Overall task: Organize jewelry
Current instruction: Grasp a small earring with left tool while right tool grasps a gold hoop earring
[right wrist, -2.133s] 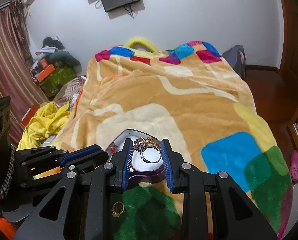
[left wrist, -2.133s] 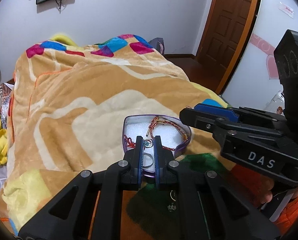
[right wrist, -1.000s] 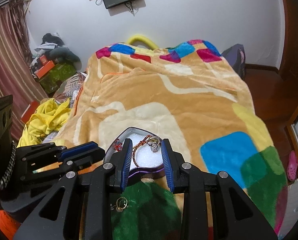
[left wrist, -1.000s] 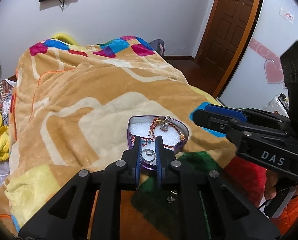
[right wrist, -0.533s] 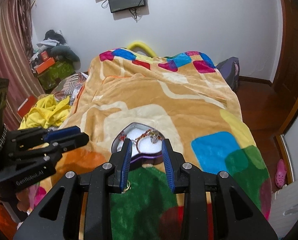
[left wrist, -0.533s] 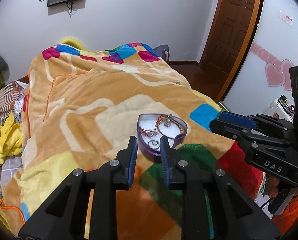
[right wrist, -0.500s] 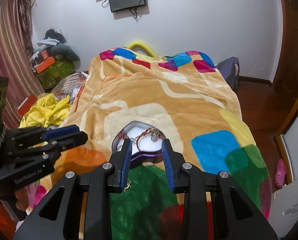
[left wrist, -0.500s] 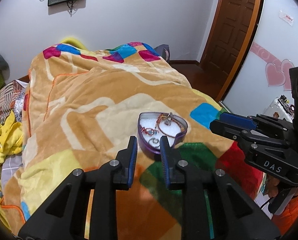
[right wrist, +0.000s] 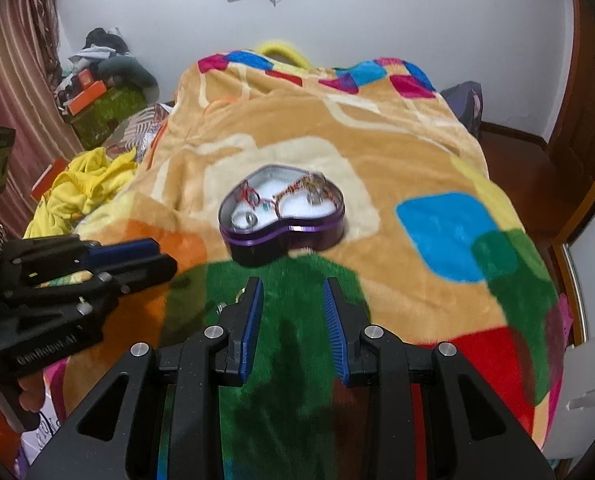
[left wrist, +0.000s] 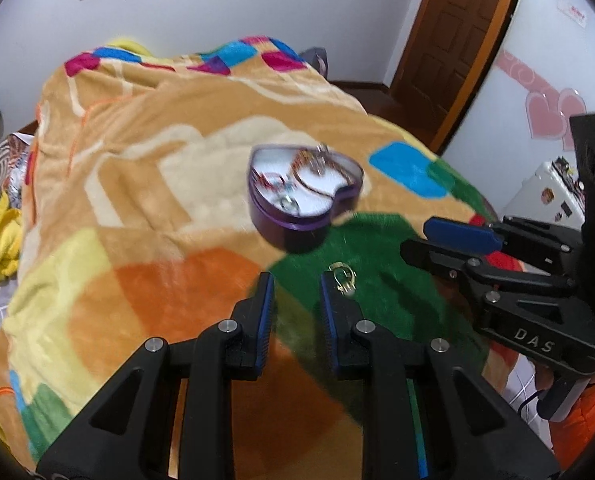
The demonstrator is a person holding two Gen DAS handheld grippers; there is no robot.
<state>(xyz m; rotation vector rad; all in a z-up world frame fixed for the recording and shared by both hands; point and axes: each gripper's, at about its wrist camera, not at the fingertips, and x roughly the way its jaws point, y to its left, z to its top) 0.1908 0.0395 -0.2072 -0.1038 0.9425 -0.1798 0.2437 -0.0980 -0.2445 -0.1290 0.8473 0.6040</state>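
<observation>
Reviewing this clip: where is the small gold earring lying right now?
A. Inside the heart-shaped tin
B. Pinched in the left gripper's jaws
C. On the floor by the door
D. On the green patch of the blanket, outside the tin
D. The gold earring lies on the green patch of the blanket, nearer the camera than the heart-shaped tin and outside it; the left gripper is open and empty.

Bright, even indoor light, soft shadow beneath the heart-shaped tin (left wrist: 297, 236), motion blur across the blanket (right wrist: 397, 148), strong fisheye bending, dark vignette in the corners
</observation>
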